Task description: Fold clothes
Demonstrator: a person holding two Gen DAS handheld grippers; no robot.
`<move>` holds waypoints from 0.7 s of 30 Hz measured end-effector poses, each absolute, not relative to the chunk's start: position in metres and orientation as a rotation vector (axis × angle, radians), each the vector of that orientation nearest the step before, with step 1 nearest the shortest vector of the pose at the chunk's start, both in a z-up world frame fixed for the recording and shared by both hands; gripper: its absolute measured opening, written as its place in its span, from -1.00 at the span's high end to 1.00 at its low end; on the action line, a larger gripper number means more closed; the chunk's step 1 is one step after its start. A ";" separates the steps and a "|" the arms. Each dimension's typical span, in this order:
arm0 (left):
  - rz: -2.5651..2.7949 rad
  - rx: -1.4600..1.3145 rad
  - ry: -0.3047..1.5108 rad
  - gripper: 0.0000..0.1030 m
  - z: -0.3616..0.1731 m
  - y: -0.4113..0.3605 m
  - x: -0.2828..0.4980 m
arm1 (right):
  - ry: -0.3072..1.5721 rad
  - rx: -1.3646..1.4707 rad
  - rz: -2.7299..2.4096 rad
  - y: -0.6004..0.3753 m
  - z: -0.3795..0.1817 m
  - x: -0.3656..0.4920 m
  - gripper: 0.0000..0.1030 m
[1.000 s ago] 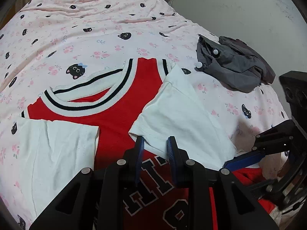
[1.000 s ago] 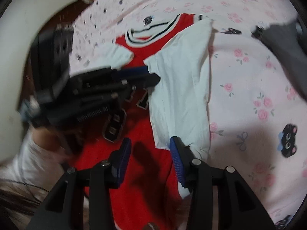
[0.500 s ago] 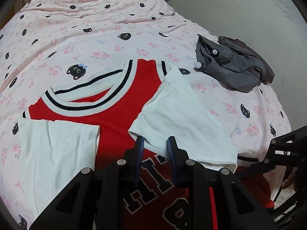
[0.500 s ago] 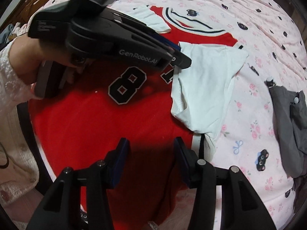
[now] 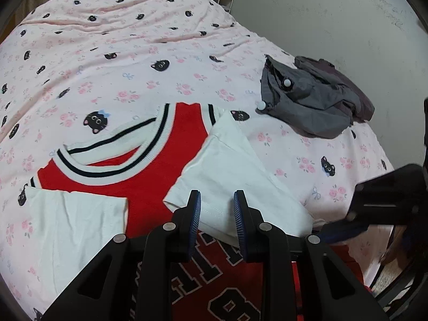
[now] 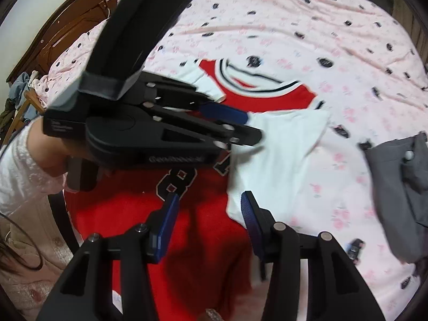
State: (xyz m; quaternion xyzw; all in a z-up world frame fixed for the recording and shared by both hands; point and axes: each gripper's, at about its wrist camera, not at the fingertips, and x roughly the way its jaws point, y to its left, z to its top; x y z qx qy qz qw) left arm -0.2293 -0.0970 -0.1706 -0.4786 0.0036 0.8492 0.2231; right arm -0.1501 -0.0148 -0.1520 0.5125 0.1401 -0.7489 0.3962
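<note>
Jersey (image 5: 184, 144) flat on the bed (image 5: 133, 53); left tool (image 5: 216, 211) level over its folded white sleeve (image 5: 235, 184), narrow gap, empty; right tool (image 6: 208, 211) hovers wide.

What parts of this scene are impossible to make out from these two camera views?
- Jersey lettering: left wrist view, covered by the left gripper and cut by the bottom edge; only an 8 reads.
- Jersey hem: right wrist view, behind the right gripper and the frame edge.
- Grey garment: crumpled; its type is unclear, and it is blurred in the right wrist view.
- Left sleeve: right wrist view, mostly hidden by the left gripper.
</note>
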 end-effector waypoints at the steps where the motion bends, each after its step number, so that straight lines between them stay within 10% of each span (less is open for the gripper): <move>1: 2.343 -1.326 0.014 0.56 -0.172 -0.096 -0.229 | 0.357 1.313 -1.883 -0.022 -0.160 -0.147 0.04; 21: 2.323 -1.357 0.042 0.55 -0.188 -0.089 -0.227 | 0.255 1.282 -1.900 -0.006 -0.139 -0.143 -0.01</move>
